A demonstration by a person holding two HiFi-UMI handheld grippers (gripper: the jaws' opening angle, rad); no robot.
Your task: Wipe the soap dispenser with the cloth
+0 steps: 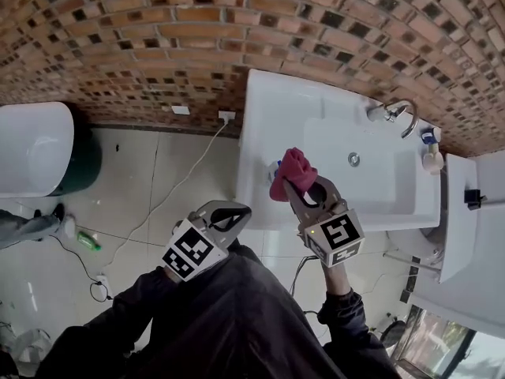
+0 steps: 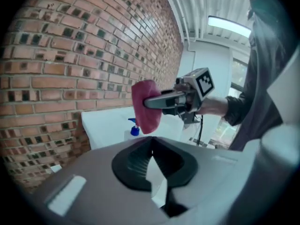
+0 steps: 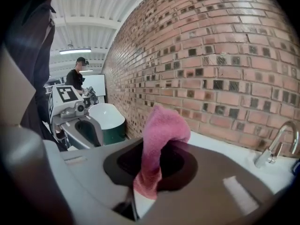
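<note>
Far left of the left tongs (image 1: pixel 239 210) stood a white tub (image 1: pixel 31 148), with a green bottle (image 1: pixel 88 242) lying on the floor between them. A cable (image 1: pixel 183 174) ran across the tiles from the floor up to a socket (image 1: pixel 226 117) on the brick wall (image 1: pixel 158 30), beyond those tongs. The left tongs were clenched on nothing, jaws pressed together, and hung off the sink's (image 1: pixel 264 101) left edge, apart from it.

The dispenser (image 1: pixel 274 166) sat on the sink's left rim, ahead and to the right of the left tongs and just past the tips of the right tongs (image 1: pixel 290 186). Only its blue nozzle and a bit of clear body showed beside the cloth (image 1: pixel 293 170). The right tongs gripped that pink cloth, which bunched up above the jaws and hung right over the dispenser; whether it touched could not be told.

Well right of the right tongs, a tap (image 1: pixel 400 113) stood at the basin's far rim, and a small bottle (image 1: pixel 431 150) stood beyond it on the sink's right edge.
</note>
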